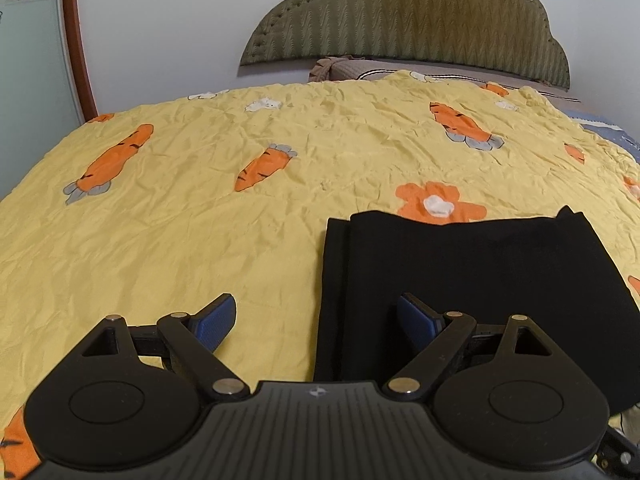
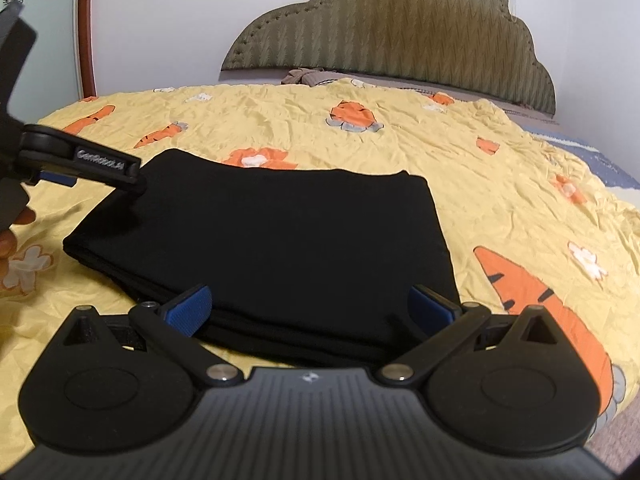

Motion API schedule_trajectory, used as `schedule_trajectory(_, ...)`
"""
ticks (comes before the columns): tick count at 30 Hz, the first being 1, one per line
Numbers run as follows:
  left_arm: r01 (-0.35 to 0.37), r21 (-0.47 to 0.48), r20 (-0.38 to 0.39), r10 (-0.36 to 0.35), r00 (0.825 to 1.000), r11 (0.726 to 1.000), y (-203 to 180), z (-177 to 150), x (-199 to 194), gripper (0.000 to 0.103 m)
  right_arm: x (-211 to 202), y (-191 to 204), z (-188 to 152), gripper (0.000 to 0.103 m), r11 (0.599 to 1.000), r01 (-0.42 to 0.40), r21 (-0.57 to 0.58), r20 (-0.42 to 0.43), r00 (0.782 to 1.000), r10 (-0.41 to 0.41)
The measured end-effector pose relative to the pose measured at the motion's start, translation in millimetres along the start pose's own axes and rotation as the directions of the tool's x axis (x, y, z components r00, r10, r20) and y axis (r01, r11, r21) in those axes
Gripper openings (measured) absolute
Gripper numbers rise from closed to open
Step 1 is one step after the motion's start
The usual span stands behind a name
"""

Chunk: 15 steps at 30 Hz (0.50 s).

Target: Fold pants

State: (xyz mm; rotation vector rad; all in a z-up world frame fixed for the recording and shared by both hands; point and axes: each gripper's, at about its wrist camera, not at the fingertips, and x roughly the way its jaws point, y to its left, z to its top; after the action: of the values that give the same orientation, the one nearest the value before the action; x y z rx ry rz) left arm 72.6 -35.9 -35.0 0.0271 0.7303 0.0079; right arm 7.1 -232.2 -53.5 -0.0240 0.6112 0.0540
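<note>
Black fabric pants [image 2: 256,248], folded into a flat, roughly rectangular stack, lie on a wrinkled yellow bedspread printed with orange carrots and flowers [image 1: 168,240], near the bed's front edge. Only the right wrist view takes in the whole bundle: stacked layers show along its near and left edges, and its far edge runs straight, just short of an orange flower. In that view the stack's longer side runs left to right across the bed, parallel to the olive-green padded headboard [image 2: 400,36] at the far end. The left wrist view catches just the stack's left part, cut off at the right, with a narrow lower layer peeking out along its left edge.

The right gripper [image 2: 308,304] is spread wide, its blue pads [image 2: 190,308] over the near edge of the stack and clamping nothing. The left gripper [image 1: 316,316] is also released, one blue pad above bare bedspread, the other above the pants' left portion. The right wrist view alone shows the left gripper from outside, at the stack's far left corner, with part of the person's hand [image 2: 10,240] at the frame edge.

Open bedspread lies to the left, right and beyond the stack. A grey-brown pillow [image 1: 360,68] rests below the headboard; a blue cloth [image 2: 592,152] shows at the bed's right edge.
</note>
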Motion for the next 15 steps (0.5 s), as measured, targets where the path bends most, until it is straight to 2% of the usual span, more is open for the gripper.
schedule_trajectory(15, -0.007, 0.000, -0.016, 0.007, 1.000, 1.000, 3, -18, -22, 0.088, -10, 10, -12, 0.103, 1.000, 0.002, -0.017, -0.022, 1.000, -0.002)
